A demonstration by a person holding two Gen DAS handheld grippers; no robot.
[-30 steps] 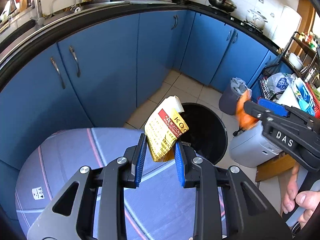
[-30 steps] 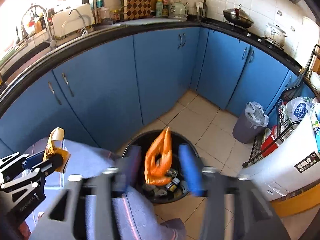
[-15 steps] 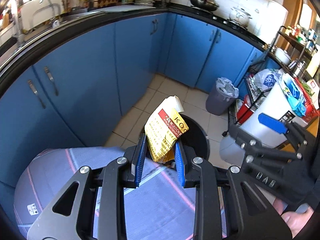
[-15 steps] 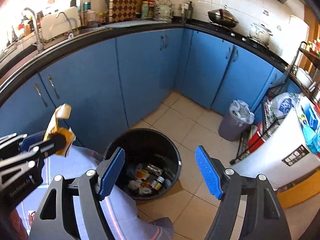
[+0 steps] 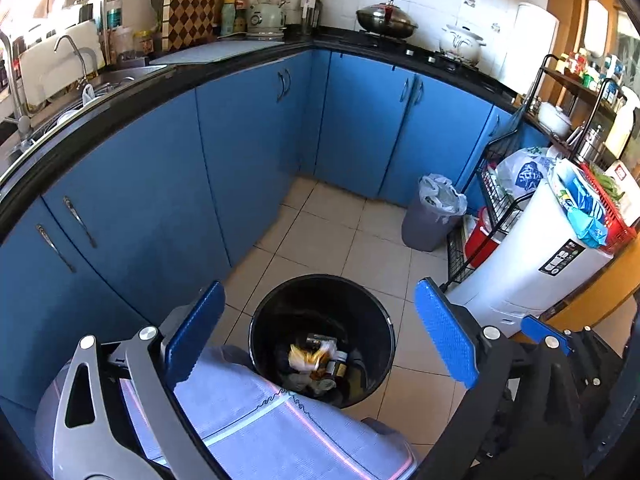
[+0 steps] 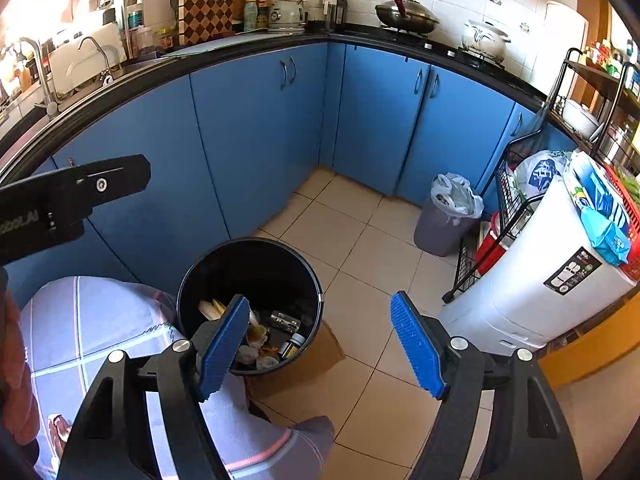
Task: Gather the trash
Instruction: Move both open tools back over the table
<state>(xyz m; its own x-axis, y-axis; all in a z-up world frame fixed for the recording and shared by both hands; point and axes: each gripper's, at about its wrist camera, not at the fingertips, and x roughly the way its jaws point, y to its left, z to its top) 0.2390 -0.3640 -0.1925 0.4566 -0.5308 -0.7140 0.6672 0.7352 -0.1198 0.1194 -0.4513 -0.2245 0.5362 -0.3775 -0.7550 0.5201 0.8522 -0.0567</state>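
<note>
- My left gripper [image 5: 320, 336]: jaws spread wide, having just been opening; nothing between the blue pads [image 5: 446, 336], which frame the black bin below.
- My right gripper [image 6: 320, 344]: jaws apart, empty; its left pad [image 6: 224, 344] overlaps the bin's near rim in view, but I cannot tell whether it touches.
- Lavender checked cloth [image 5: 280, 432]: covers the rounded surface nearest me, its edge against the bin's near wall.
- Black bin [image 5: 380, 312]: stands on the floor, open top. Trash [image 5: 306, 356] lies at its bottom: a yellow crumpled packet, small jars, pale scraps.
- Left view only: the black frame of my right gripper at the lower right edge, with a small blue tip.
- Right view only: brown cardboard [image 6: 316, 364] flat under the bin; my left gripper's black arm [image 6: 68, 196] at the left edge; a bit of hand [image 6: 16, 380] at the far left.
- Floor [image 5: 340, 240]: pale beige tiles.
- Grey bin [image 5: 432, 220] with a white liner: well apart from the black one, near the cabinets.
- White appliance [image 5: 532, 276] at right, a wire rack beside it holding bags.
- Blue cabinets [image 5: 256, 152]: run round the corner under a black counter.
- Counter, farthest: sink and tap at left, checkered board, kettle [image 5: 266, 14], a lidded wok and a white pot on the hob; white tiled wall behind.
</note>
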